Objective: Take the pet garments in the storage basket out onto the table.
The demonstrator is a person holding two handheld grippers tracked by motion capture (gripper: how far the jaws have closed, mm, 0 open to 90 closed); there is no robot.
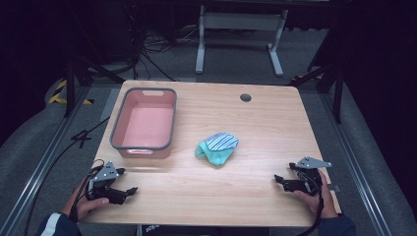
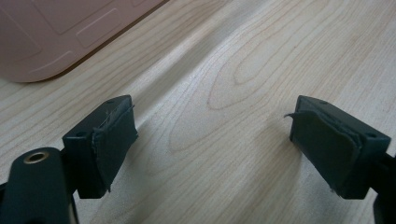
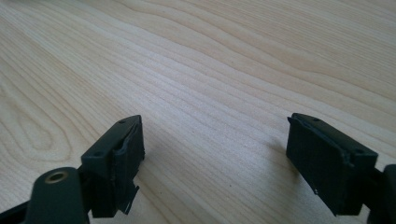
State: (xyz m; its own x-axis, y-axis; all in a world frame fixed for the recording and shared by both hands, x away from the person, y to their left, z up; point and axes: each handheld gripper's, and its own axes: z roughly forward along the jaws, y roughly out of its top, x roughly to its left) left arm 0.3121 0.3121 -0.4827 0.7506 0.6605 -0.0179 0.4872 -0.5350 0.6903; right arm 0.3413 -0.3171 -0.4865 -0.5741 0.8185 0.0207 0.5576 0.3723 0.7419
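A folded teal sock with a blue-and-white striped part [image 1: 217,148] lies near the middle of the wooden table [image 1: 255,118]. A pink tub with a grey rim [image 1: 144,123] stands at the back left; its corner [image 2: 56,32] appears in the left gripper view. My left gripper [image 1: 132,191] rests low at the front left, below the tub, and stands open [image 2: 210,144] over bare wood. My right gripper [image 1: 278,179] sits at the front right, also open [image 3: 215,163], with nothing between its jaws. Both point inward, well short of the sock.
A round cable hole [image 1: 246,97] marks the table's back edge. White frame legs [image 1: 238,29] and cables stand on the floor behind. Table edges run close to both hands at the front.
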